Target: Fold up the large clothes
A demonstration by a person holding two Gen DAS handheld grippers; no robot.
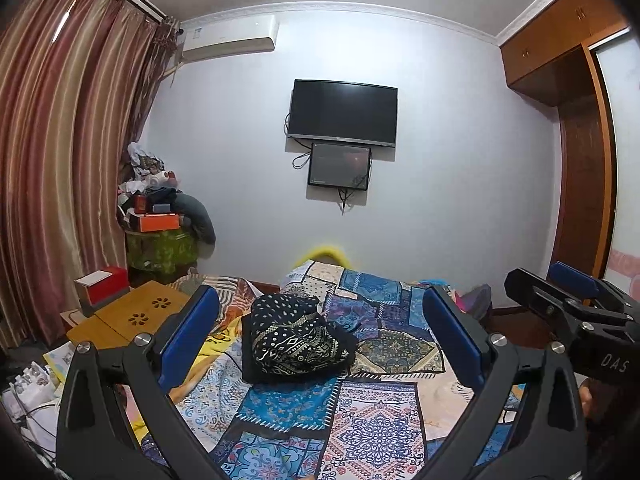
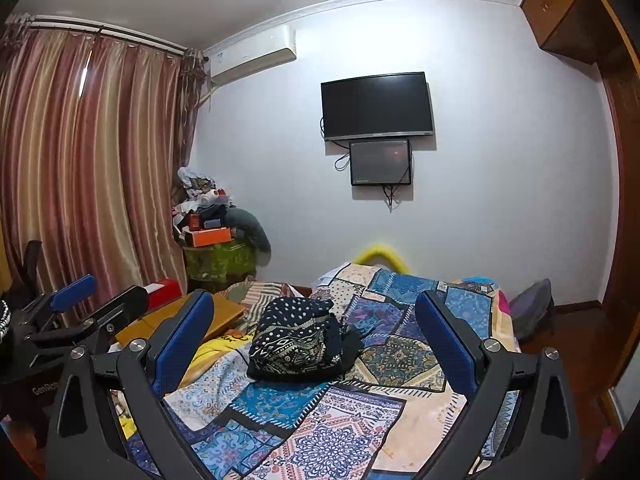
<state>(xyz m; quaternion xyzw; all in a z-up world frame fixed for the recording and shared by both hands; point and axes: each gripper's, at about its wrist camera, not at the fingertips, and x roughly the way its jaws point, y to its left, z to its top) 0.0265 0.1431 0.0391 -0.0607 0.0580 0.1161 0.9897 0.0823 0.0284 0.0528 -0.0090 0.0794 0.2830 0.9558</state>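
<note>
A black garment with a white and gold pattern (image 1: pixel 294 338) lies folded in a compact bundle on the patchwork bedspread (image 1: pixel 376 412); it also shows in the right wrist view (image 2: pixel 298 344). My left gripper (image 1: pixel 320 320) is open and empty, held above the bed in front of the bundle. My right gripper (image 2: pixel 314 320) is open and empty, also above the bed short of the bundle. The right gripper shows at the right edge of the left wrist view (image 1: pixel 568 292). The left gripper shows at the left edge of the right wrist view (image 2: pixel 86 300).
A small wooden lap table (image 1: pixel 128 316) with a red and white box (image 1: pixel 102 286) stands left of the bed. A cluttered stand (image 1: pixel 160 220) sits by the striped curtain (image 1: pixel 60 140). A TV (image 1: pixel 343 114) hangs on the far wall. A wooden wardrobe (image 1: pixel 580 120) is at right.
</note>
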